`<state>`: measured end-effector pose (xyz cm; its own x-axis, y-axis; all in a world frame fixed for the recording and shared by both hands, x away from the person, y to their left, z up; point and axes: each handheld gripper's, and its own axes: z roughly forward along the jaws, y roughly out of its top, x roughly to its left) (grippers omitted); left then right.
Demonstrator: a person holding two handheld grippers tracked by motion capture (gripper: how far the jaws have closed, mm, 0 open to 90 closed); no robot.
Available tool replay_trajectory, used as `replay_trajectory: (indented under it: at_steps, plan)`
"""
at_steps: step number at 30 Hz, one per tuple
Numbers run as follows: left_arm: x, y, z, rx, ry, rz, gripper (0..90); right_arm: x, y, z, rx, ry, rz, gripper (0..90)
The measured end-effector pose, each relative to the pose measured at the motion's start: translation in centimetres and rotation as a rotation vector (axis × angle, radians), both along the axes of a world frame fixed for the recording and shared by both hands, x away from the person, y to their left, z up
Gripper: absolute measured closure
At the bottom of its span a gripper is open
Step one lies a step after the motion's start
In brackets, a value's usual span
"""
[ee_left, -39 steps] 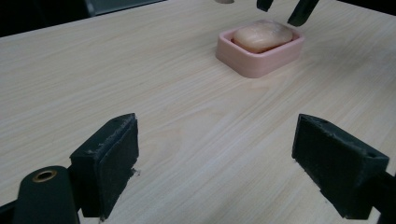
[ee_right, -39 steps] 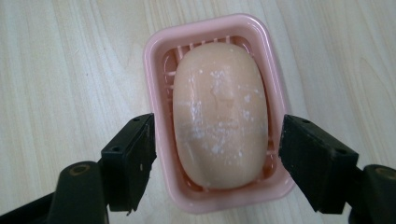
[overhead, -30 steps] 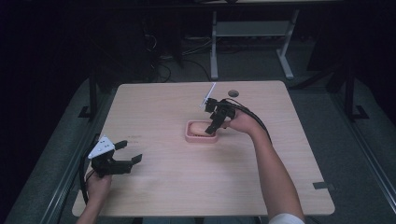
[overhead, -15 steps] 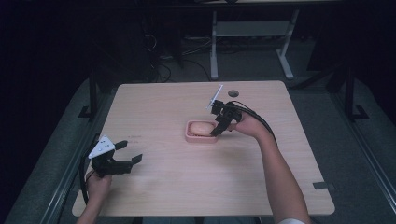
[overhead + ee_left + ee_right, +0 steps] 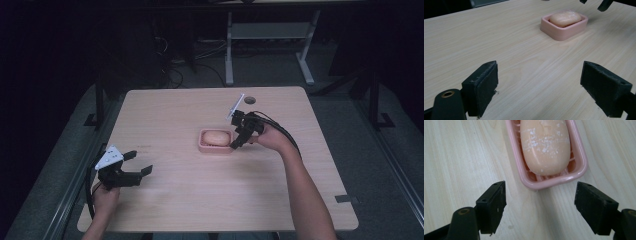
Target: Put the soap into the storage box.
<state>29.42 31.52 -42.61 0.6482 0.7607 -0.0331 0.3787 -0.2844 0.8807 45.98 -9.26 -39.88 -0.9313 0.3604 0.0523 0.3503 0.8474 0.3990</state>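
Soap bar [image 5: 545, 146] is sitting lengthwise in the pink soap dish [image 5: 581, 162], pale peach with white flecks on top, and the dish [image 5: 202, 146] sits a touch right of the table's [image 5: 175, 210] middle in the high view. I've got my right gripper [image 5: 239, 141] just off the dish's 3 o'clock end, jaws spread wide and holding nothing; in the right gripper view the near rim lies between the two pads, low and clear of both. My read: the soap is seated, so the placing looks done, and what's left is backing this gripper away cleanly without nudging the dish. My left gripper [image 5: 139, 163] is well apart at the table's 8 o'clock, jaws open and empty, the dish at its 1 o'clock.
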Motion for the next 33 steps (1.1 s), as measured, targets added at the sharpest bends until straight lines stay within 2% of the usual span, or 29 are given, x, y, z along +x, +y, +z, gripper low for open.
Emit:
replay_trajectory:
  at_steps: [4,8,11,21,33]
  plan:
    - [0.0,0.0,0.0,-0.001,0.0,0.001,14.3,-0.2,-0.6,-0.2,0.002,0.001,-0.01,24.7]
    - [0.0,0.0,0.0,0.001,0.0,0.0,14.3,-0.5,-0.9,-0.4,-0.016,0.012,-0.024,23.5]
    - [0.0,0.0,0.0,0.007,0.002,-0.002,14.3,-0.7,-1.3,-0.4,0.002,0.002,-0.028,23.5]
    - [0.0,0.0,0.0,0.006,0.002,-0.001,14.3,-1.6,-2.3,-0.5,-0.006,0.005,-0.042,23.5]
    - [0.0,-0.1,-0.1,0.004,0.005,0.001,14.3,-2.8,-3.8,-0.9,0.014,-0.006,-0.056,23.5]
